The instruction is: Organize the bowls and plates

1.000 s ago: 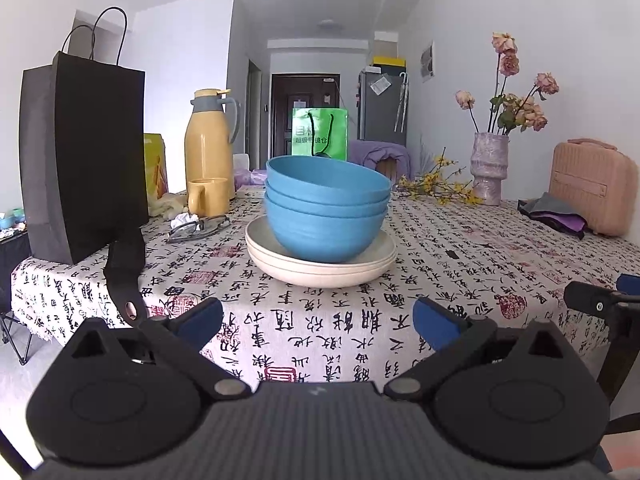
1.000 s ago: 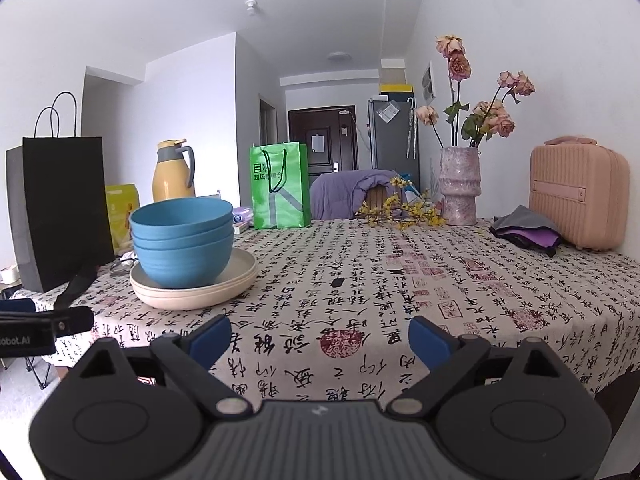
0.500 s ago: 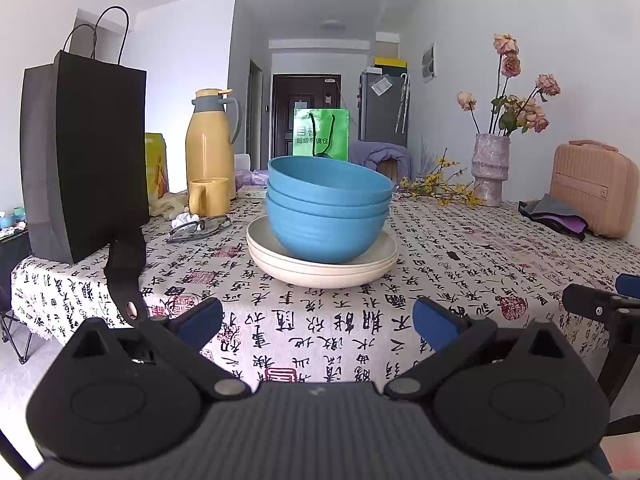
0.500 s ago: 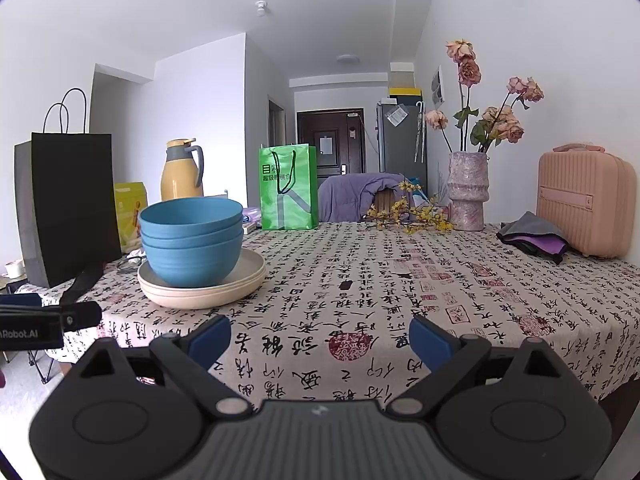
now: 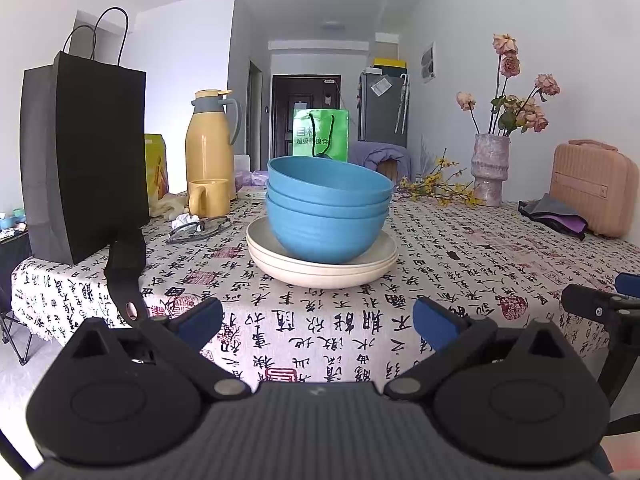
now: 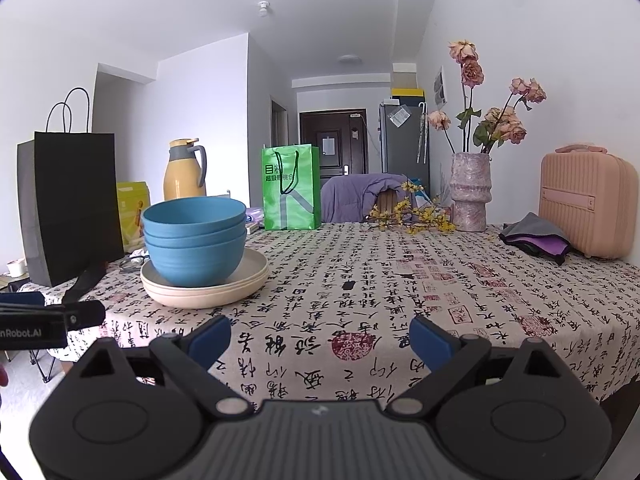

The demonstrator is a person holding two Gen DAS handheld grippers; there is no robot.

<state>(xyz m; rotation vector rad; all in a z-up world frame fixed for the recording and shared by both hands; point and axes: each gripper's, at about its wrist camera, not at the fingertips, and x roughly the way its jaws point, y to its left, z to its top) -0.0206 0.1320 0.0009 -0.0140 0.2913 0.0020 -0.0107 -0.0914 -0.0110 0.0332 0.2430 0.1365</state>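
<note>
The left gripper point(image 5: 318, 322) hangs just off the near table edge with its blue-padded jaws spread wide and nothing between them. Straight ahead of it, a little beyond the edge, stand 3 blue bowls point(image 5: 327, 216) nested one inside another, resting on a stack of cream plates point(image 5: 320, 270); how many plates there are is hard to tell, at least 2 rims show. The right gripper point(image 6: 320, 340) is likewise wide and empty, held at the same table edge, and from it the bowls point(image 6: 195, 240) and plates point(image 6: 204, 288) lie ahead and to its left, well apart from its fingers. The table point(image 6: 400, 280) wears a cloth printed with black characters. Ahead and left of the left gripper stands a black bag point(image 5: 84, 160), with a black strap point(image 5: 124, 272) hanging from it toward the left finger. Past the bag are glasses point(image 5: 198, 229), a yellow mug point(image 5: 208, 198) and a yellow jug point(image 5: 210, 140). Behind the bowls stands a green bag point(image 5: 320, 132). Ahead and right of both grippers, far across the table, are a vase point(image 6: 470, 192) of dried roses, a folded cloth point(image 6: 536, 238) and a pink case point(image 6: 586, 206). The right gripper's tip shows at the right rim of the left view.
</note>
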